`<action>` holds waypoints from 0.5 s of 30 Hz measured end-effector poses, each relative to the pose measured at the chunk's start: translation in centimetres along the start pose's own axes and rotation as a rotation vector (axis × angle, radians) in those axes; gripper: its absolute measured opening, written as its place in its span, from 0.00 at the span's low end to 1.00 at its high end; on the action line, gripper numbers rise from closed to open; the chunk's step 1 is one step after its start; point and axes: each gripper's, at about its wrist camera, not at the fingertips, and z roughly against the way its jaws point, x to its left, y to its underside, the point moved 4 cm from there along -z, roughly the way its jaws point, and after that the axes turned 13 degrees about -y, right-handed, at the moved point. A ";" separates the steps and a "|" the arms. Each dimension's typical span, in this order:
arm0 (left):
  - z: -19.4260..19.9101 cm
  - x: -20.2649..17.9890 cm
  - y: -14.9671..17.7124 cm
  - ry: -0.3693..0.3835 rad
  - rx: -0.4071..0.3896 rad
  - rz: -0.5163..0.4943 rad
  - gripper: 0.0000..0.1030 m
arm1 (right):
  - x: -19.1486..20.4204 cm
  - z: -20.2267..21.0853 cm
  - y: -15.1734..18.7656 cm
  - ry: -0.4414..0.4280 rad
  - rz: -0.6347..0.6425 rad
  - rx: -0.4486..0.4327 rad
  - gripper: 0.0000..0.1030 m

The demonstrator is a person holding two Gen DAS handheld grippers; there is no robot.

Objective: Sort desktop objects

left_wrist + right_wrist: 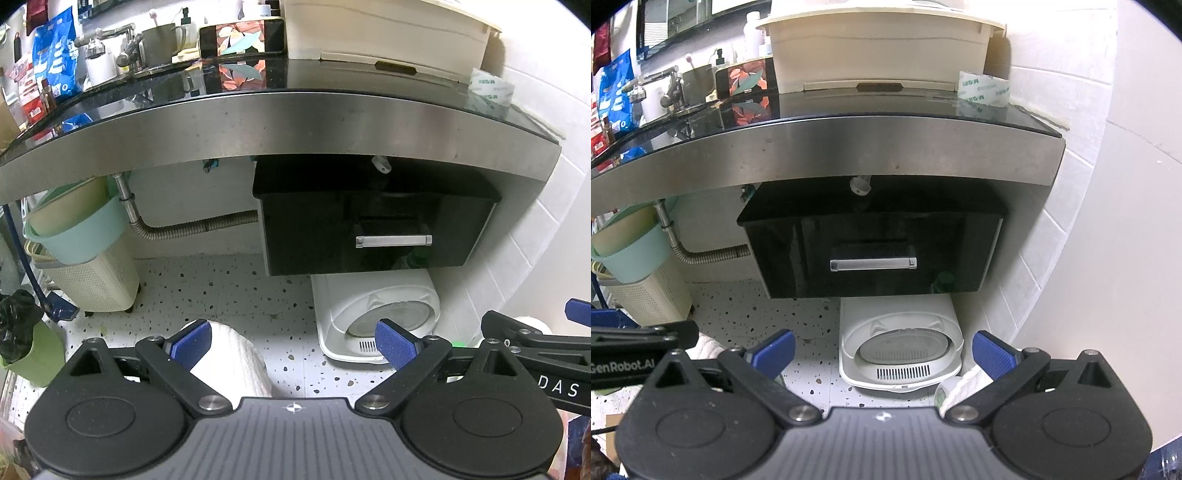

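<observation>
Tongs low before the desk, both pairs spread wide and holding nothing.

Left wrist view: left tongs (293, 345) gape over the speckled floor, below the steel front edge of the desk (280, 122). On the dark top, a phone (242, 37) leans on its long side near the middle of the back edge, long axis along that edge, screen facing the front. A tape roll (489, 90) stands at the right back corner beside a cream bin (388, 29); a metal cup (160, 42) sits left by the tap.

Right wrist view: right tongs (882, 352) are equally wide and bare. The tape roll (984, 90) stands with its hole facing the front edge. Nothing tells whether these things are already sorted or still await sorting; the scene fits either.
</observation>
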 end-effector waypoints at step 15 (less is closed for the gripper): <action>0.3 0.1 -0.3 0.010 -0.029 0.002 0.89 | 0.1 0.2 -0.1 0.002 -0.005 -0.003 1.00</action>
